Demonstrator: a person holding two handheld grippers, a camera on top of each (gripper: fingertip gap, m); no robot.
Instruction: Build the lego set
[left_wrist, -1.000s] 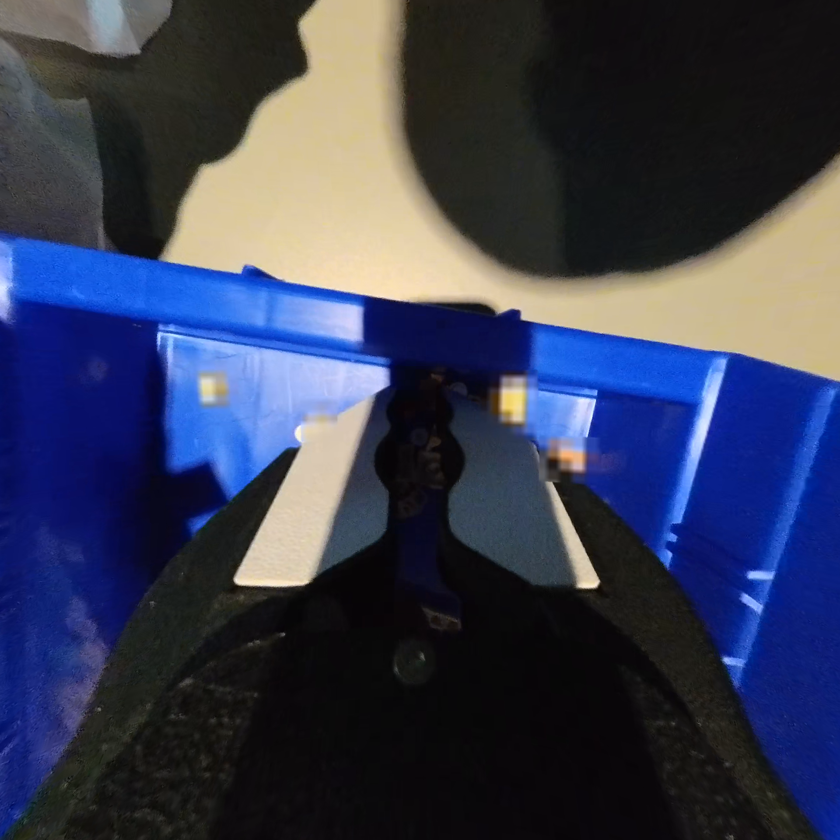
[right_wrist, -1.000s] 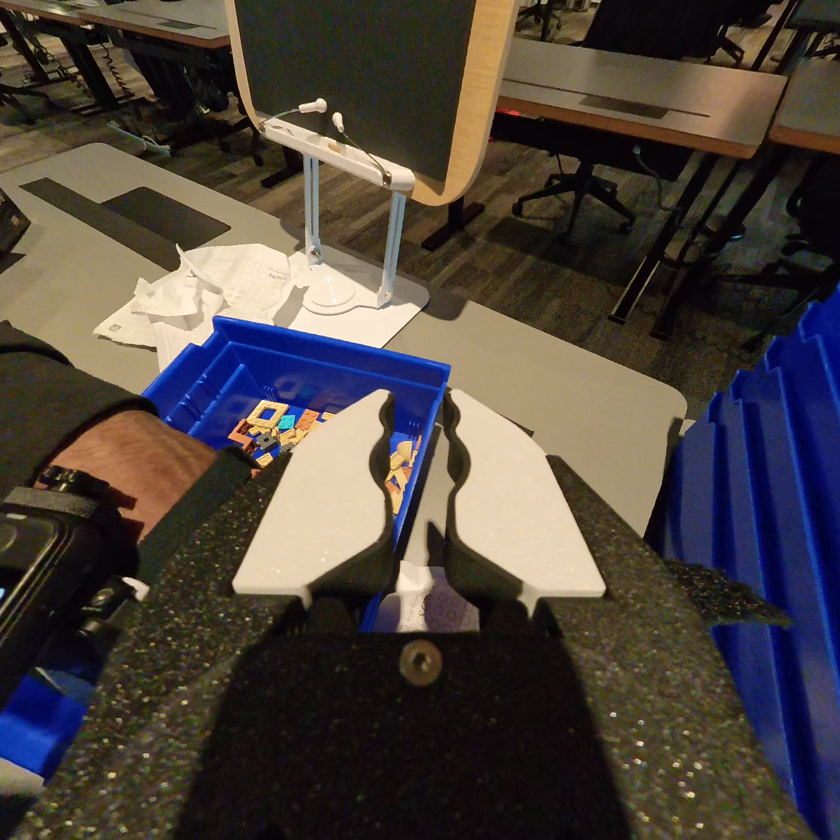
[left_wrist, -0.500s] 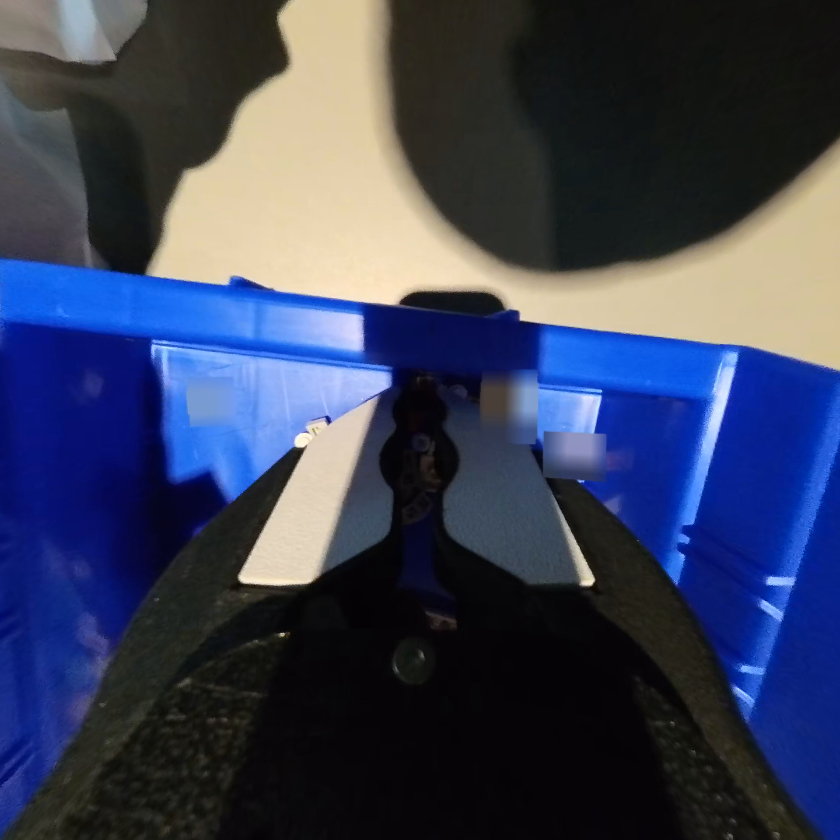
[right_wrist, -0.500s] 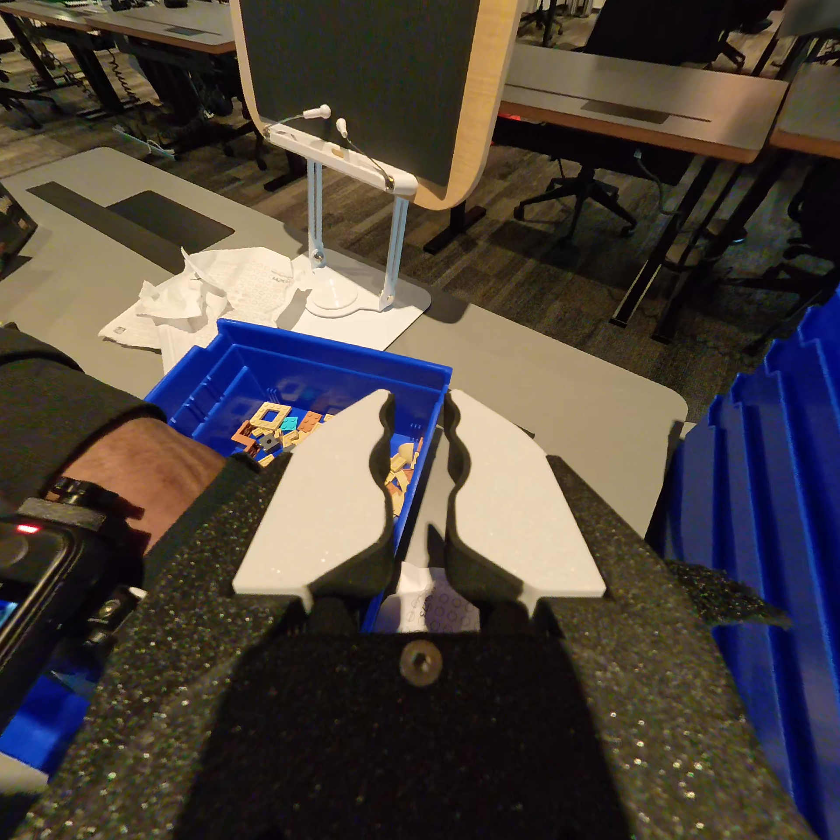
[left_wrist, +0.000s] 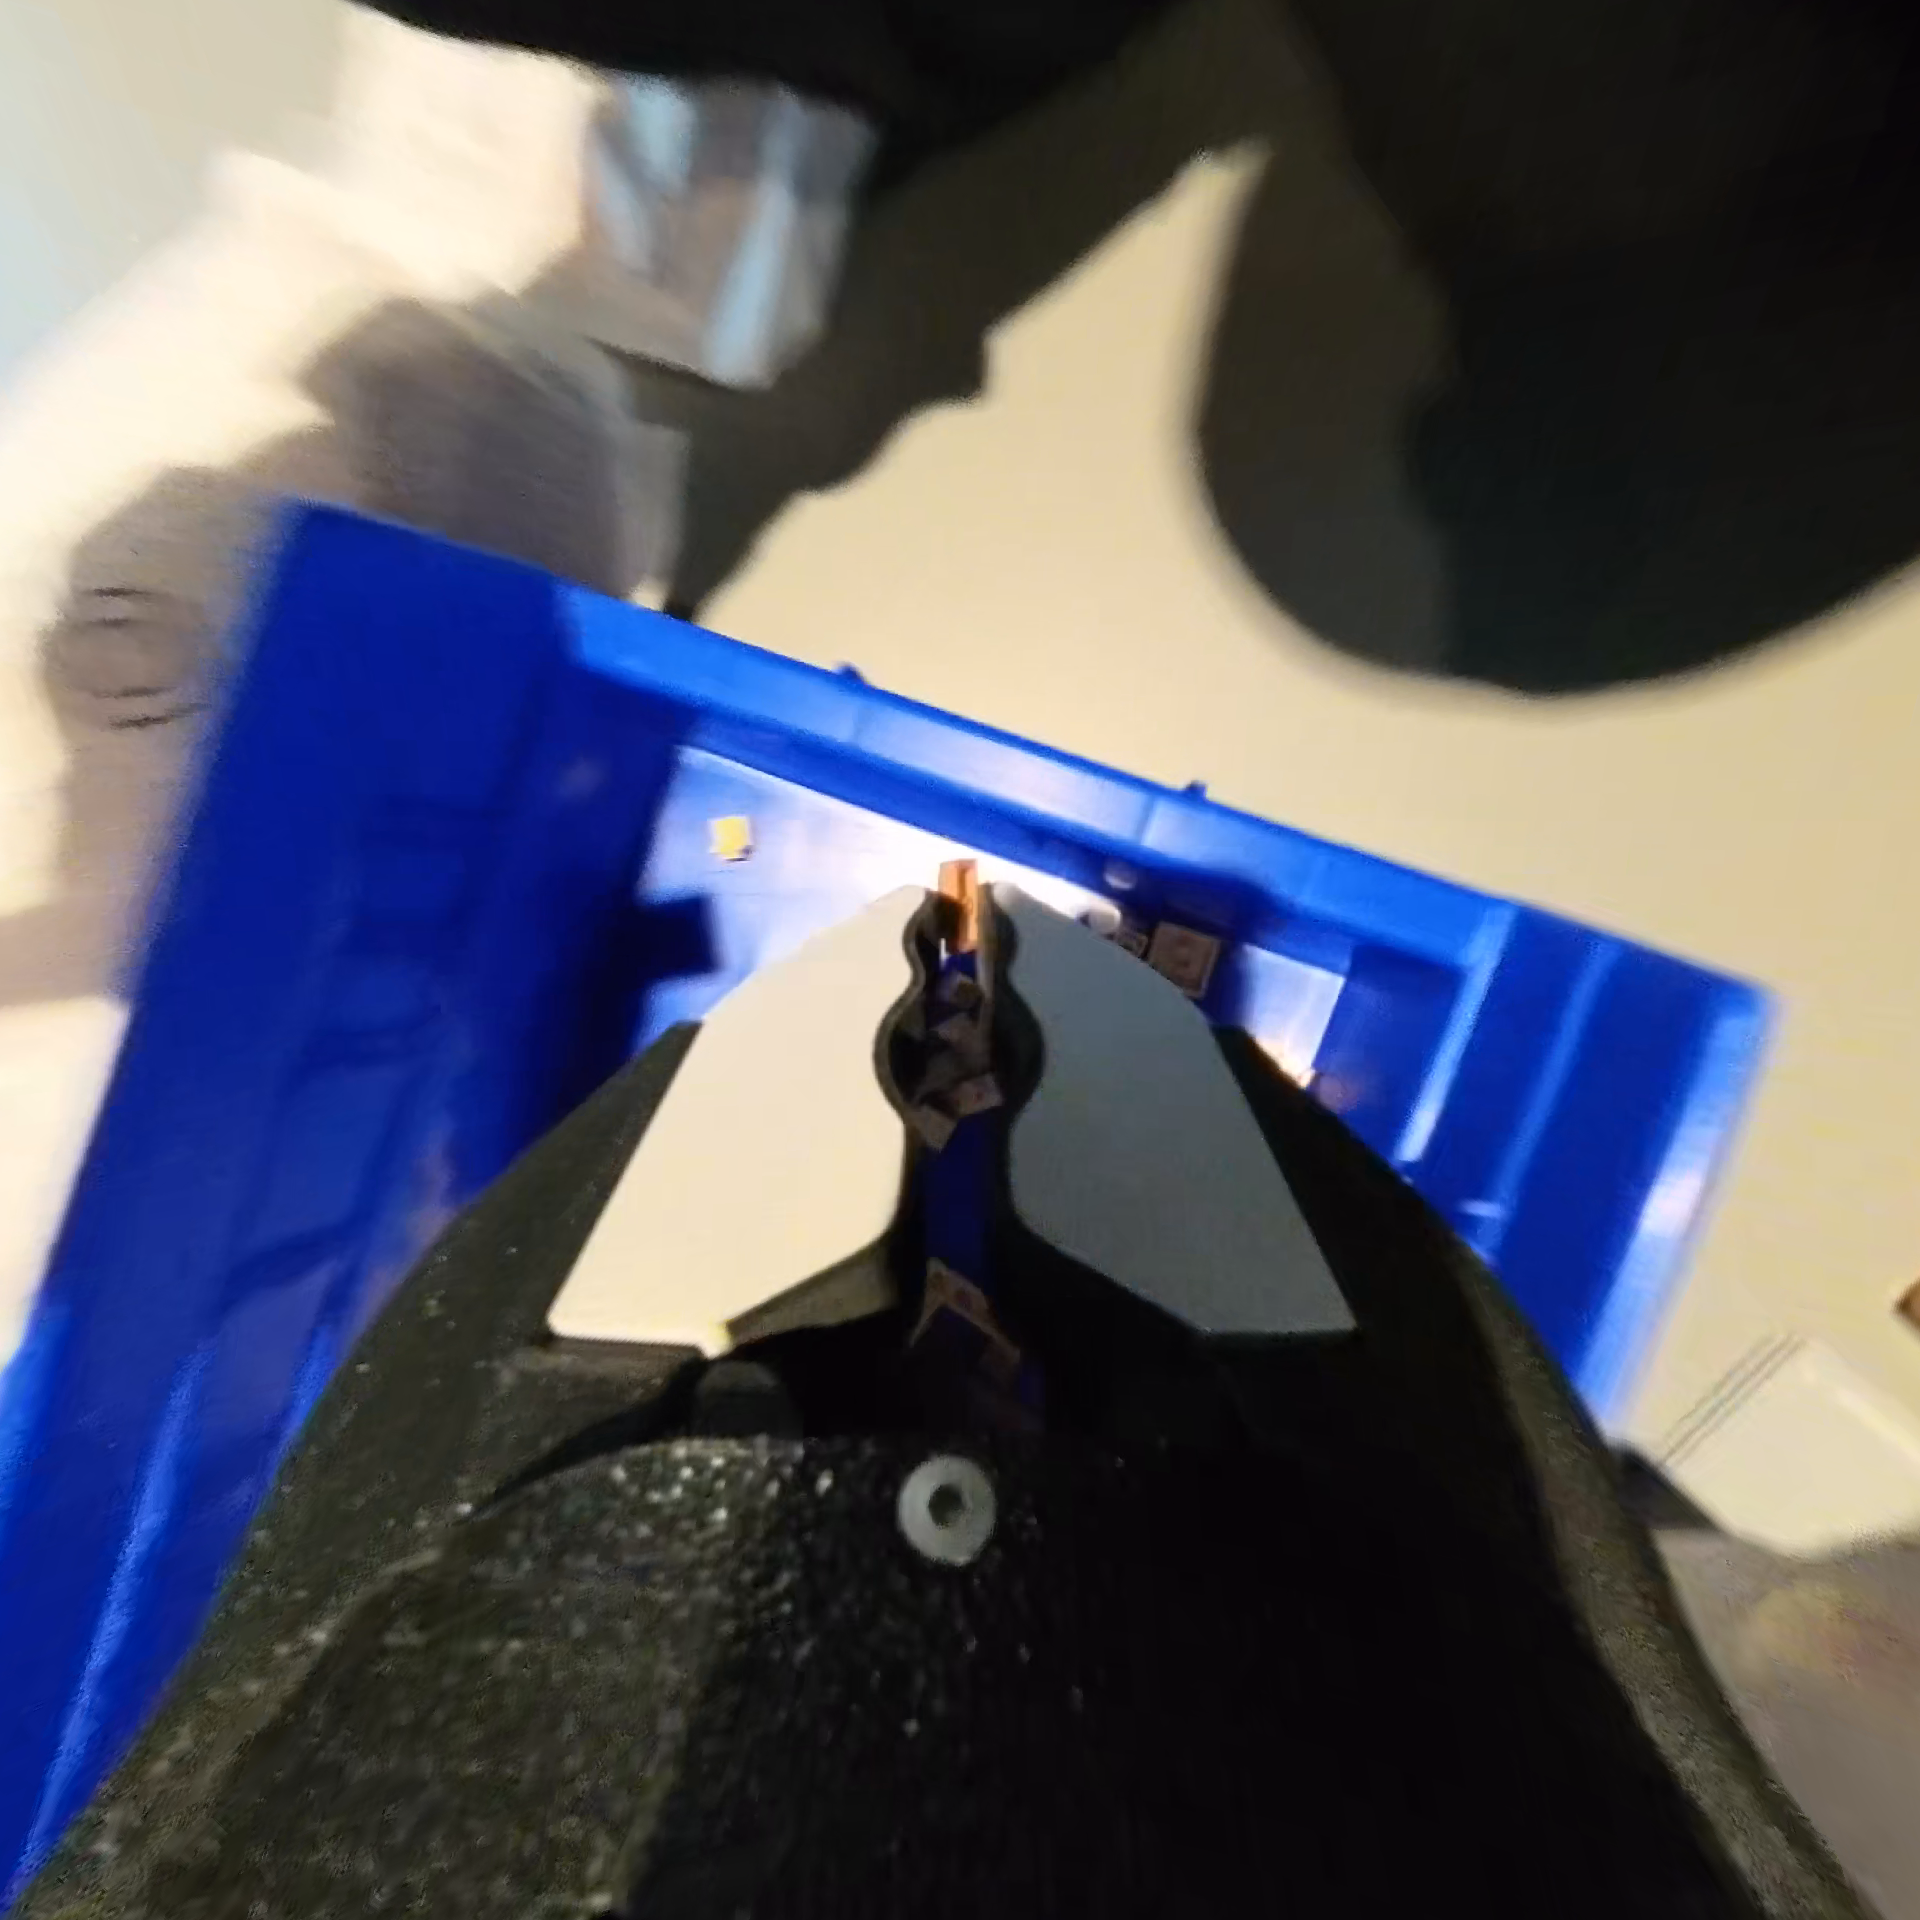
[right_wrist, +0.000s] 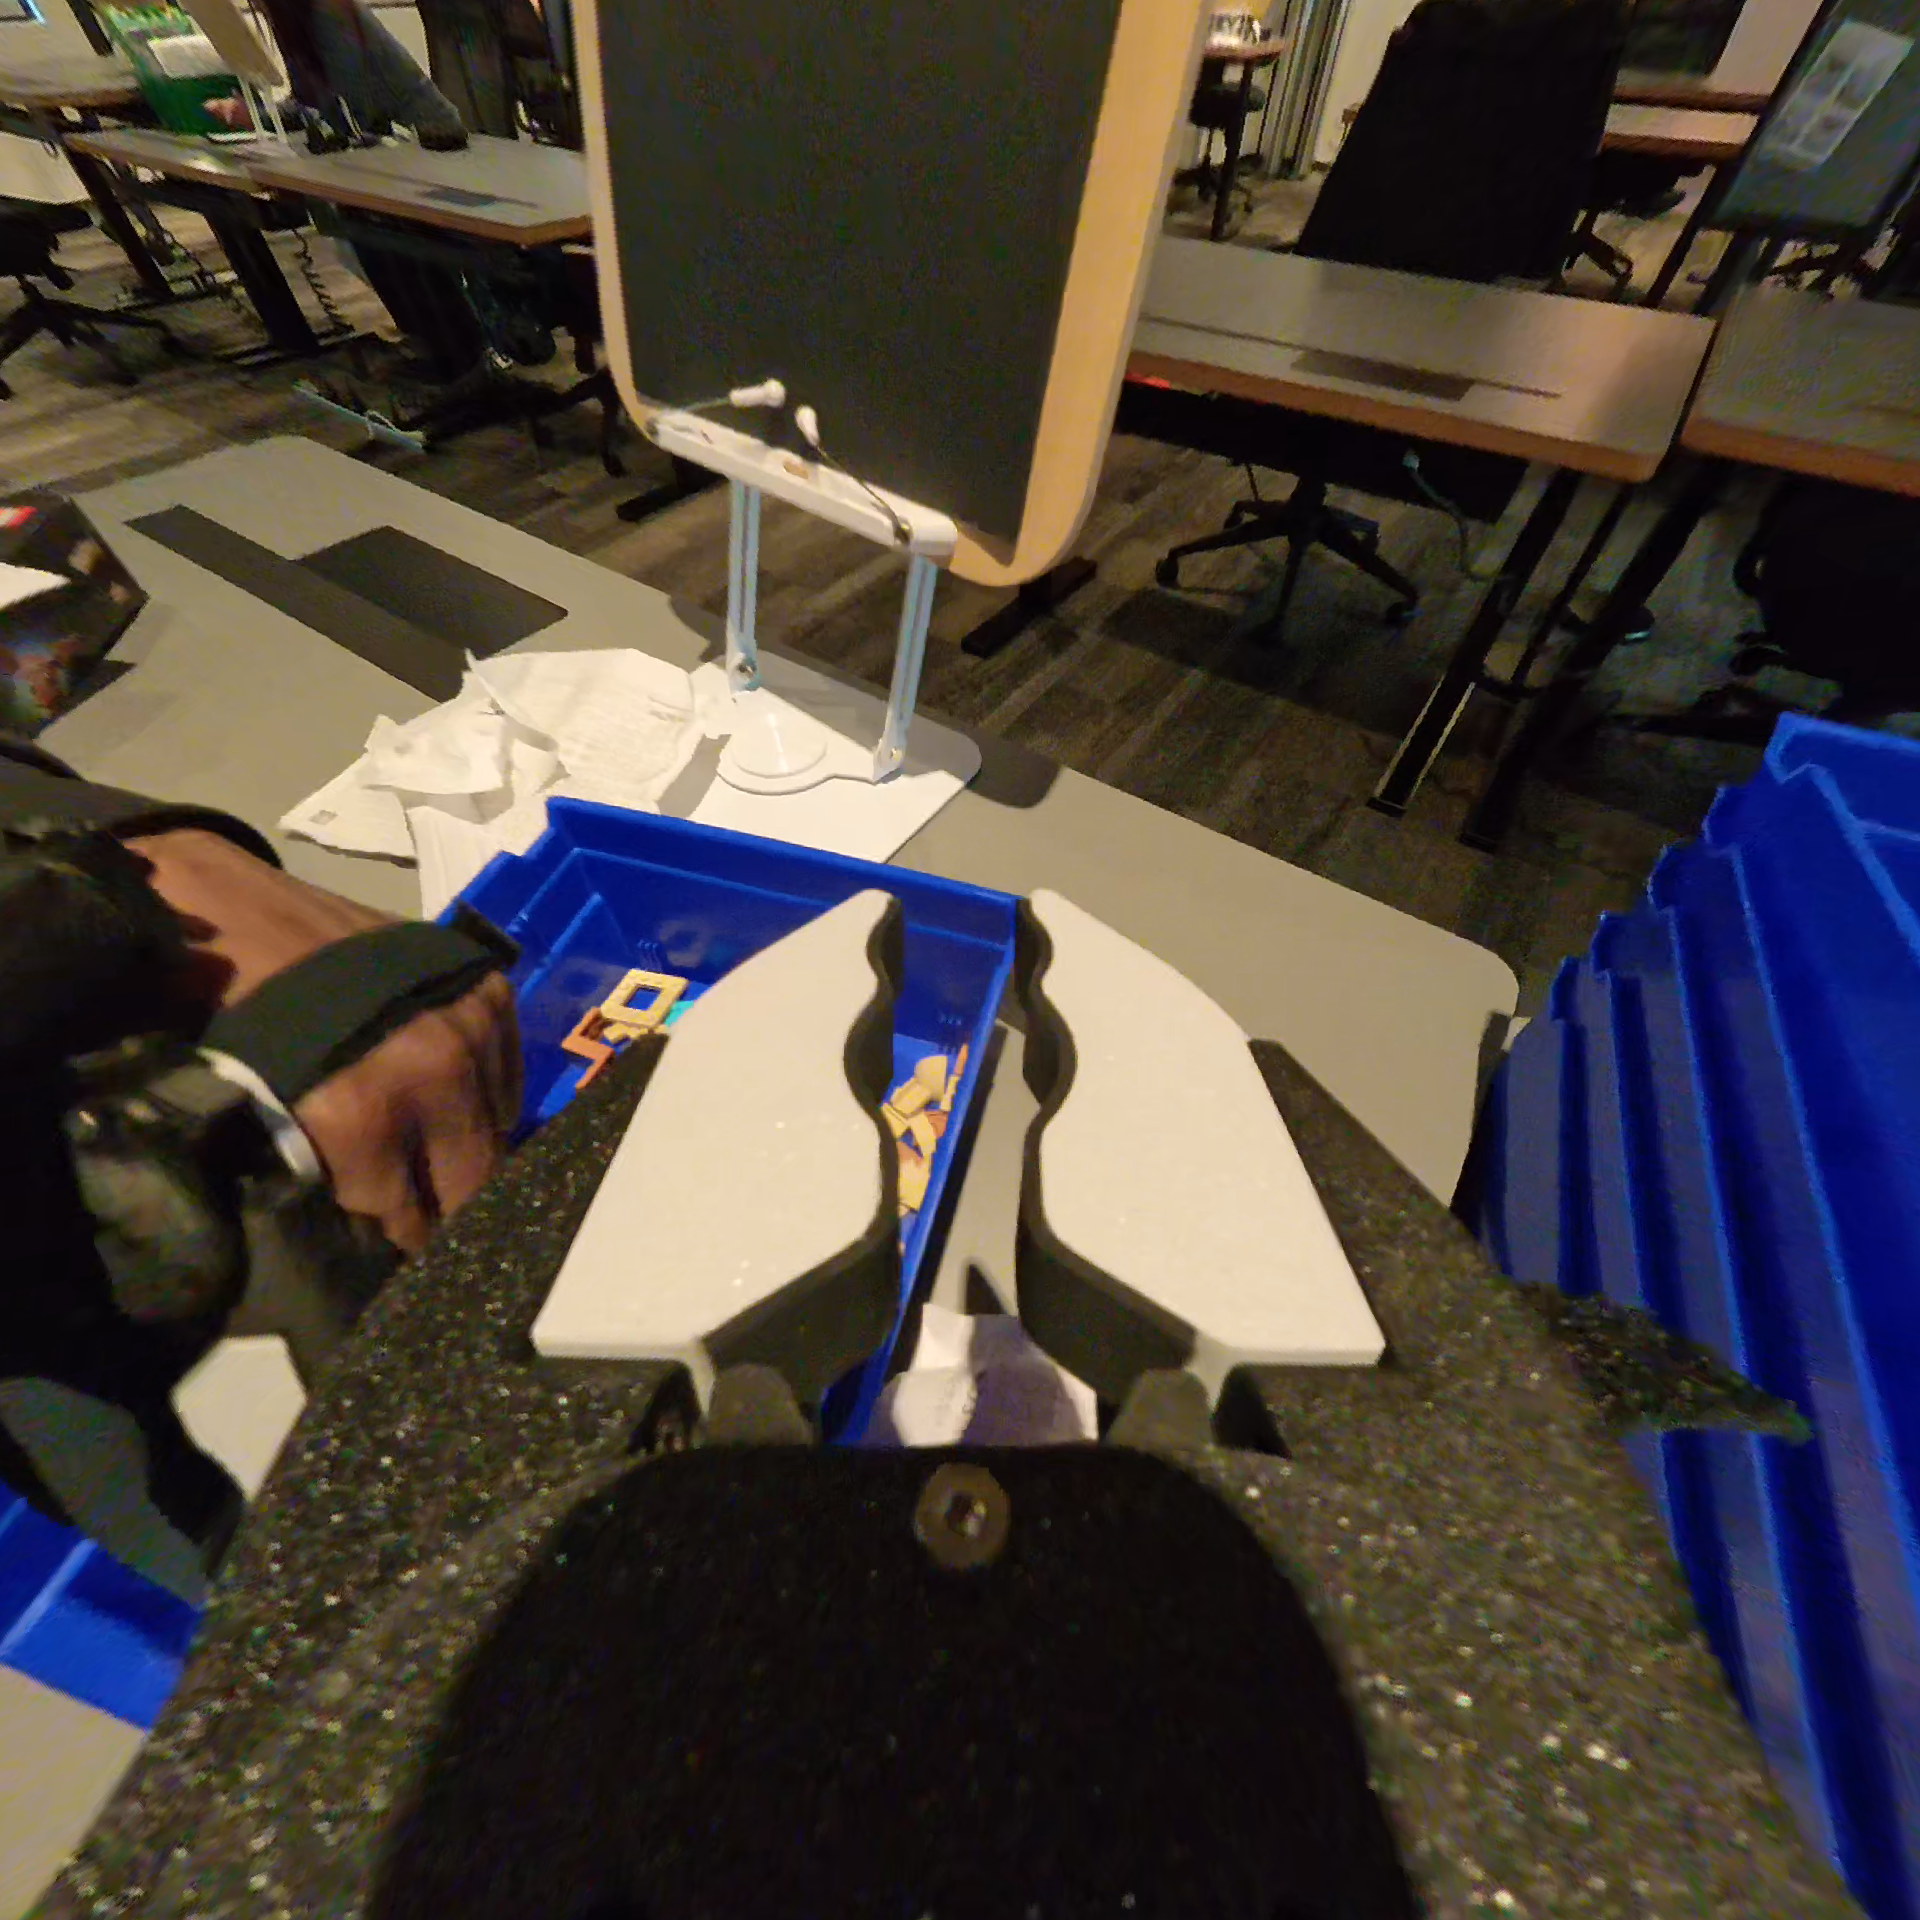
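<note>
My left gripper (left_wrist: 961, 902) is inside a blue bin (left_wrist: 395, 935), shut on a small orange lego piece (left_wrist: 958, 914) that stands upright between its tips. The view is blurred. Loose pieces lie on the bin floor: a yellow one (left_wrist: 732, 836) and brown ones (left_wrist: 1179, 951). In the right wrist view the same blue bin (right_wrist: 727, 862) holds tan and orange lego pieces (right_wrist: 644, 1008). My right gripper (right_wrist: 956, 920) hovers over the bin's right edge, jaws a little apart and empty. A person's hand (right_wrist: 395, 1091) holds the left gripper at the bin's left side.
A stack of blue bins (right_wrist: 1714, 1143) stands close on the right. Crumpled paper (right_wrist: 520, 748) and a white stand with a dark board (right_wrist: 862, 260) are behind the bin. A lego box (right_wrist: 52, 613) lies far left. Instruction paper (right_wrist: 977, 1382) lies under my right gripper. There is about 25 centimeters between the tips of the two grippers.
My left gripper has lifted and tilted inside the bin, and the orange piece now shows between its tips. The hand has moved up with it. The right gripper has hardly moved.
</note>
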